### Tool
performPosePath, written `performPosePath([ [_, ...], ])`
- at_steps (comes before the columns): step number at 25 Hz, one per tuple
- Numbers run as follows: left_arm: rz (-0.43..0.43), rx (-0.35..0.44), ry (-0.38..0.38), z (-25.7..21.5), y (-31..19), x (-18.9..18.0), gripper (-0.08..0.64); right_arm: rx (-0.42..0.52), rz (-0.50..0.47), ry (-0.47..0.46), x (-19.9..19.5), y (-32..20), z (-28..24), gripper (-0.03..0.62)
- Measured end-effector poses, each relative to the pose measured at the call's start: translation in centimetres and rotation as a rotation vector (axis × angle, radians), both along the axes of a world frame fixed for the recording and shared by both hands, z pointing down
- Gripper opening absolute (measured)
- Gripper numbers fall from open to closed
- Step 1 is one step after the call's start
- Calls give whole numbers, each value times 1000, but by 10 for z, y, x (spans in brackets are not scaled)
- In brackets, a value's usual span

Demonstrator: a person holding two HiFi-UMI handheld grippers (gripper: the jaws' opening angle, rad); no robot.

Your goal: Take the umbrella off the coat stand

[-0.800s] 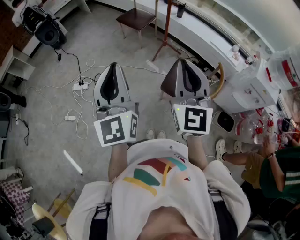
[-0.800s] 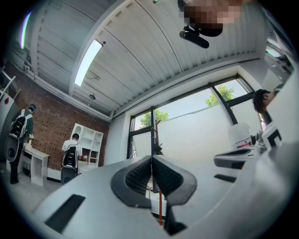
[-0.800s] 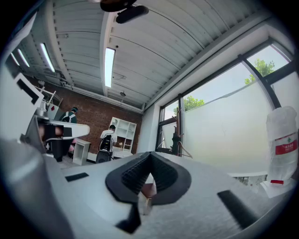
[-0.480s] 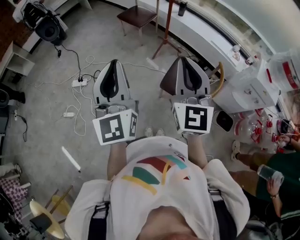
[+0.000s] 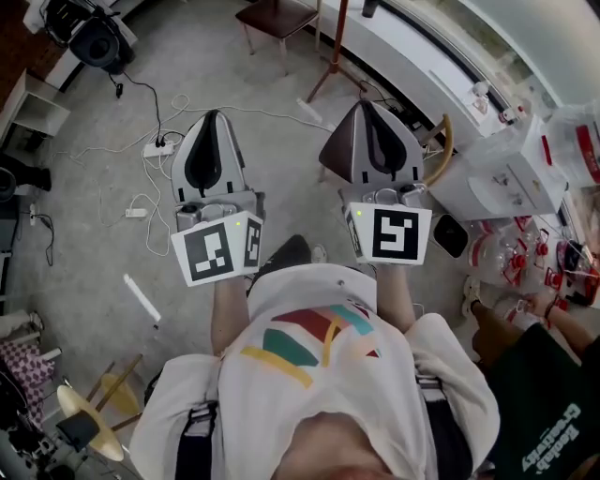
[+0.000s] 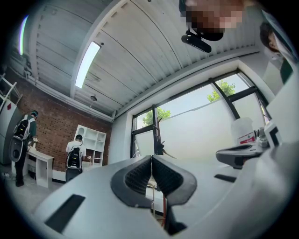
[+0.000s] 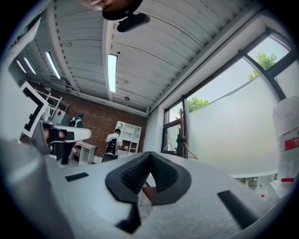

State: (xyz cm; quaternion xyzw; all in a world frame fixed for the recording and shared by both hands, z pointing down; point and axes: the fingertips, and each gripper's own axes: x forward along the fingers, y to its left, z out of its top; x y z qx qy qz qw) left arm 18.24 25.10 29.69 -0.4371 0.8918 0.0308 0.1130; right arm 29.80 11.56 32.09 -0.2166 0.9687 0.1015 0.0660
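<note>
Holding one left gripper [image 5: 212,117] and one right gripper [image 5: 366,105] side by side — jaws of both closed on nothing — facing one coat stand [image 5: 330,52] and one chair [image 5: 278,17].

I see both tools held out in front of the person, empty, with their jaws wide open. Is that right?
Not quite. Both tools are held out in front and are empty, but their jaws are closed, not wide open. The left gripper view shows the left tool with its jaws pressed together, and the right gripper view shows the same for the right tool.
</note>
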Motion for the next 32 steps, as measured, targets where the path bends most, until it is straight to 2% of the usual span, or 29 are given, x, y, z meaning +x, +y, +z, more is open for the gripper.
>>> performPosePath([
  [5,-49,-13,22,17,6,-15,8,-32,-30,21,-8,-6,21,0],
  [8,-73,-7,29,17,3,-33,8,-19,-48,10,-15,-10,17,0],
  [14,-60,19,23,20,-30,-73,8,-29,-17,24,-45,-47,25,0],
  [19,-36,29,48,25,-61,-131,8,-22,-16,40,-105,-72,27,0],
  [25,-21,26,90,27,-95,-222,8,-43,-24,64,-197,-99,31,0],
  [32,44,36,60,2,-139,-335,8,-34,4,50,-311,-136,10,0],
])
